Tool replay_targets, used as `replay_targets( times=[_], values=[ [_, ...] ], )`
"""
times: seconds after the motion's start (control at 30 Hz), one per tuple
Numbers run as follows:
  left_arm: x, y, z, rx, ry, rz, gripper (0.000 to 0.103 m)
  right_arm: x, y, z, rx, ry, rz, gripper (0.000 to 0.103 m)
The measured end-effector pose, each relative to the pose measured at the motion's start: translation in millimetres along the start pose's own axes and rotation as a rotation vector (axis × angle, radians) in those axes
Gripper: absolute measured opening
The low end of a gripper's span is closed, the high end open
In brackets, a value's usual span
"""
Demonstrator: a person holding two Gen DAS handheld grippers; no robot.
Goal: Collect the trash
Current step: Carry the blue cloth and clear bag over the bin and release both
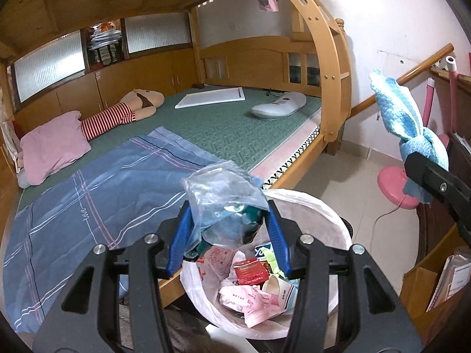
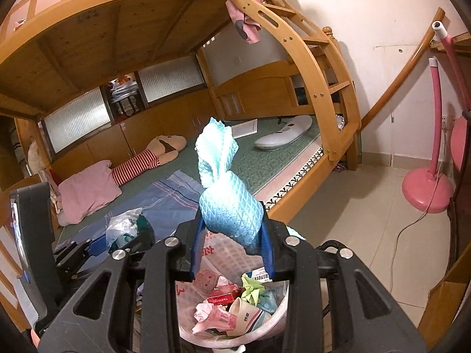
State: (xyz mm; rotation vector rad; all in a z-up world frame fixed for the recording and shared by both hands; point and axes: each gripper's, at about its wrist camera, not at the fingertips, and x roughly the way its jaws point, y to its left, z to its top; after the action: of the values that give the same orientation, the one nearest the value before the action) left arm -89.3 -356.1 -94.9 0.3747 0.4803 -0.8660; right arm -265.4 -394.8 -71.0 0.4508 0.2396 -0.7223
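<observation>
My left gripper (image 1: pixel 226 232) tilts down over the trash bin (image 1: pixel 312 203), fingers clamped on a clear plastic bag (image 1: pixel 223 188). My right gripper (image 2: pixel 232 250) tilts down above the same bin, fingers closed on a knotted blue cloth (image 2: pixel 229 203). The bin holds pink wrappers (image 2: pixel 215 317) and a red carton (image 2: pixel 220 298).

The right gripper (image 2: pixel 232 247) is clamped on a knotted light-blue cloth (image 2: pixel 228 194), whose loose end rises toward twelve o'clock. Directly below, at six o'clock, sits a white-lined trash bin (image 2: pixel 276 320) holding a red carton (image 2: pixel 219 299), pink wrappers (image 2: pixel 213 317) and green paper (image 2: pixel 250 289). At nine o'clock the left gripper (image 2: pixel 117 242) carries a crumpled clear plastic bag (image 2: pixel 122 225). A pink fan stand (image 2: pixel 428 189) is at three o'clock.
</observation>
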Motion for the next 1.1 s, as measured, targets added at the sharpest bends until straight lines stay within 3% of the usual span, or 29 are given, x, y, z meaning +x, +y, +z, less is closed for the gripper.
replay_targets(
  times=[0.47,0.63,0.77,1.1],
  values=[
    [40.8,-21.5,-2.1,0.020,0.096,-0.004,0.052,4.0,-10.3,-1.6,0.020,0.011,-0.011,0.033],
    [53.8,-22.4,-7.3,0.013,0.148,0.004,0.059,6.2,-14.6,-2.4,0.028,0.018,-0.011,0.034],
    [50.5,-24.5,-7.0,0.018,0.132,0.017,0.078,7.8,-15.8,-2.5,0.032,0.023,-0.011,0.034],
    [47.2,-21.2,-5.7,-0.004,0.130,0.003,0.086,12.1,-17.5,-4.0,0.034,0.038,-0.009,0.034]
  ],
)
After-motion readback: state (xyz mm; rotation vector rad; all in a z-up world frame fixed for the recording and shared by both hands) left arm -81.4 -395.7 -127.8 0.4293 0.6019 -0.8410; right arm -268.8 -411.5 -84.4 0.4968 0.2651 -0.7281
